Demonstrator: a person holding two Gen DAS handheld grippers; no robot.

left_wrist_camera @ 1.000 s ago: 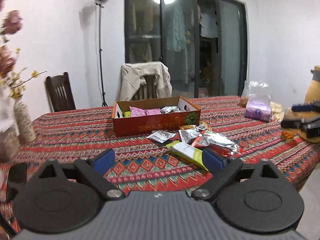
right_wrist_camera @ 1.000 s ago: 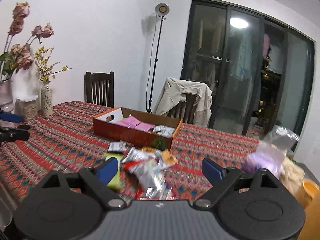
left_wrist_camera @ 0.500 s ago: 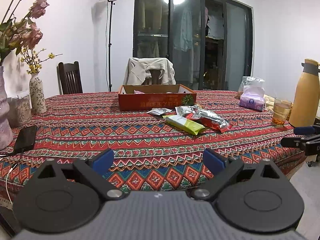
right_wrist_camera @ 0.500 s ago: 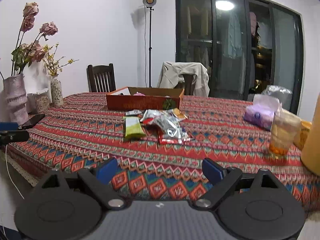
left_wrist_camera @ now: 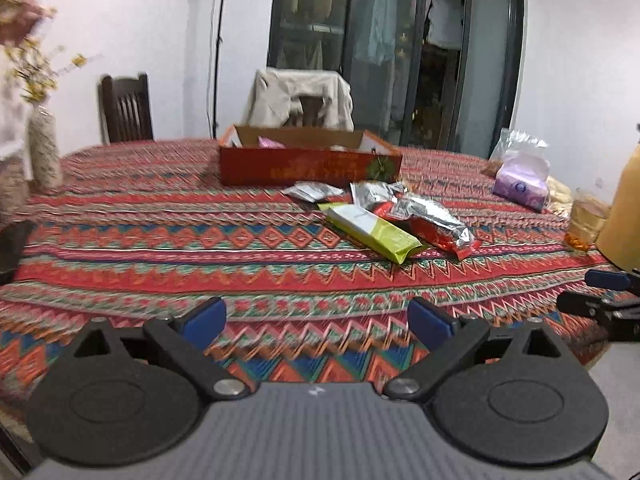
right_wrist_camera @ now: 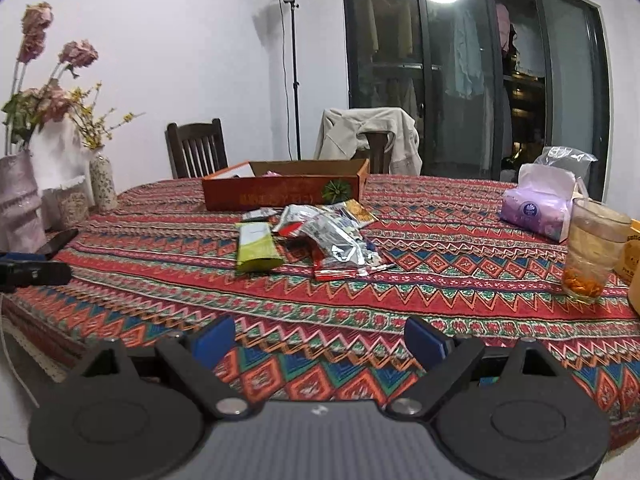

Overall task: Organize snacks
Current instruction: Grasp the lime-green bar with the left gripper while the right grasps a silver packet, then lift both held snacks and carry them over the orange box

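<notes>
A red cardboard box (left_wrist_camera: 308,166) (right_wrist_camera: 280,195) with a few snacks inside stands mid-table. In front of it lie loose snacks: a green-and-white packet (left_wrist_camera: 370,231) (right_wrist_camera: 256,245), a silver-and-red bag (left_wrist_camera: 434,220) (right_wrist_camera: 340,242), and small silver sachets (left_wrist_camera: 312,191) (right_wrist_camera: 260,214). My left gripper (left_wrist_camera: 316,318) is open and empty, low over the near table edge, well short of the snacks. My right gripper (right_wrist_camera: 318,340) is open and empty, also near the front edge. The right gripper's fingers (left_wrist_camera: 600,292) show at the right of the left wrist view.
A patterned tablecloth (right_wrist_camera: 400,280) covers the table. Vases with flowers (right_wrist_camera: 24,200) and a phone (right_wrist_camera: 60,240) are at the left. A purple tissue pack (right_wrist_camera: 536,208), a glass (right_wrist_camera: 592,252) and a yellow bottle (left_wrist_camera: 624,208) are at the right. Chairs stand behind.
Both grippers pulled back from the snack pile to the table's front edge a second ago; since half a second ago both have moved slightly forward again. Both stay open and empty.
</notes>
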